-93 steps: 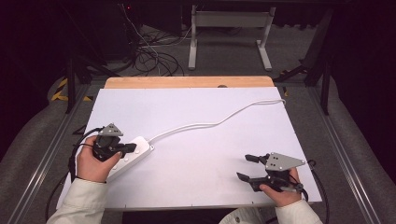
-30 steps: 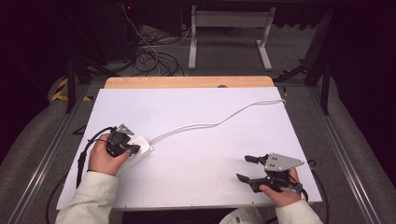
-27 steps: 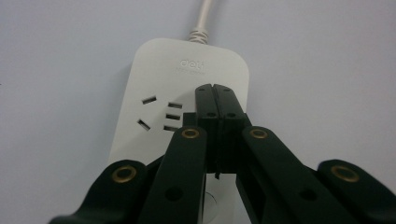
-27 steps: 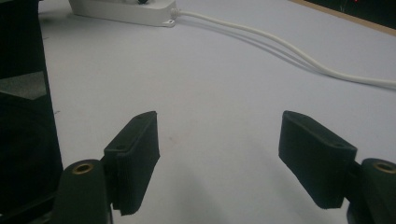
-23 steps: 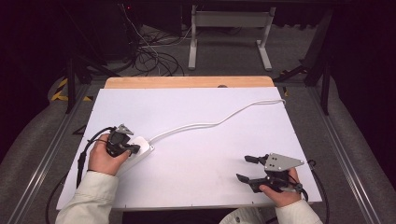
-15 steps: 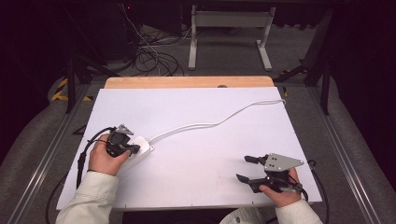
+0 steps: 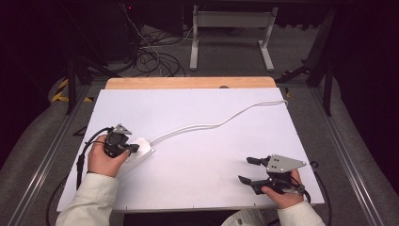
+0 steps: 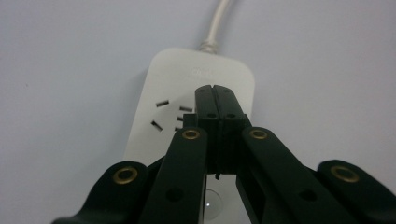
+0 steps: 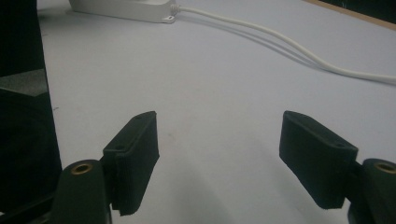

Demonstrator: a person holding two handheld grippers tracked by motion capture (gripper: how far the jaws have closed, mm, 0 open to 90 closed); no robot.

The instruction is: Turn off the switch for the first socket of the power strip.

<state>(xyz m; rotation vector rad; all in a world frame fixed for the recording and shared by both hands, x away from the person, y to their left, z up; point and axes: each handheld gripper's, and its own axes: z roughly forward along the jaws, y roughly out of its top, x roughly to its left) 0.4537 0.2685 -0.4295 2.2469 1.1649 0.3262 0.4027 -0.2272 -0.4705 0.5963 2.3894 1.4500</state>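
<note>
Pressing closed left tongs point(image 8: 215, 91) onto white power strip point(image 8: 163, 88).

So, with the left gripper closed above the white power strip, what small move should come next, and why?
Probably a short press straight down. The left gripper is shut with nothing between its jaws, and its tips sit over the power strip beside the socket slots, near a round button that shows under the jaws. Whether the tips touch yet, I cannot tell. The right gripper is open, apart from the strip.
</note>
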